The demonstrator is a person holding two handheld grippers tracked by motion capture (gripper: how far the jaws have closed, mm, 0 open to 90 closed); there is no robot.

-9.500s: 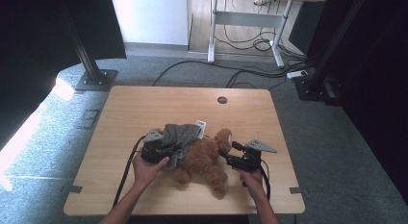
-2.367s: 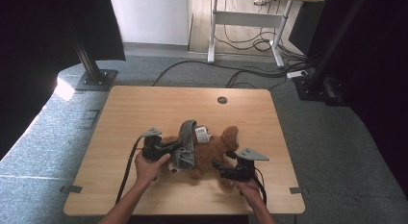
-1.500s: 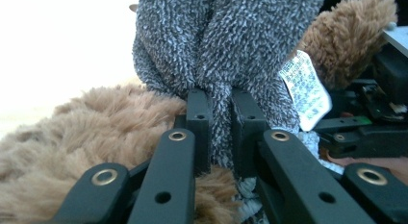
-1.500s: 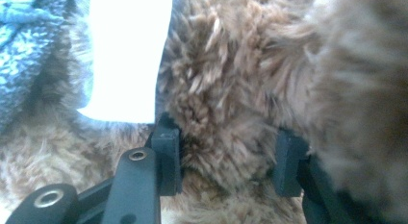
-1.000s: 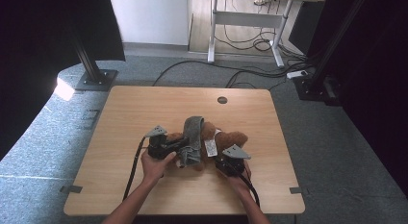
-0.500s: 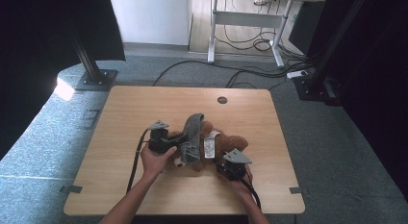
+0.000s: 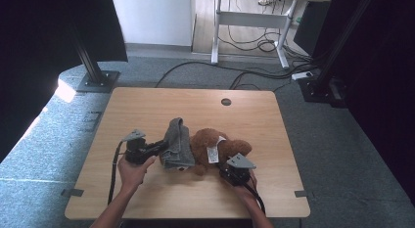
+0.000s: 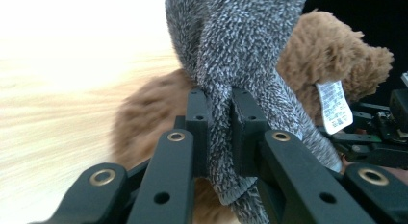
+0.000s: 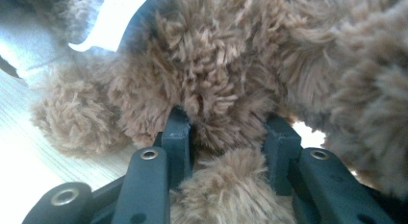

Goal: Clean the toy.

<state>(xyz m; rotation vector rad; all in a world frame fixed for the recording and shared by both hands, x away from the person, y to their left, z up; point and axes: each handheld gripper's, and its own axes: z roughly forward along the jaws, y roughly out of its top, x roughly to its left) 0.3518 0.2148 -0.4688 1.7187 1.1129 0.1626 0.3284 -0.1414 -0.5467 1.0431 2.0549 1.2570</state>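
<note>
A brown teddy bear (image 7: 215,147) lies mid-table with a white tag (image 7: 212,153) on it. A grey knitted cloth (image 7: 176,142) drapes over its left end. My left gripper (image 7: 159,147) sits just left of the bear, shut on a fold of the grey cloth (image 8: 231,51), which rises between its jaws (image 8: 220,106); behind it are the bear (image 8: 327,56) and its tag (image 8: 333,106). My right gripper (image 7: 227,169) is at the bear's near right side, its jaws closed on a tuft of the bear's fur (image 9: 216,65), pinched low in the right gripper view (image 9: 226,128).
The wooden table (image 7: 147,105) has a round cable hole (image 7: 225,102) near its far edge. A black post base (image 7: 95,81) stands on the floor at far left. Cables (image 7: 254,74) and a desk frame lie beyond the table.
My left gripper has drawn back to the left with the grey cloth, which now lies lower and more off the bear. The right gripper has stayed on the bear.
</note>
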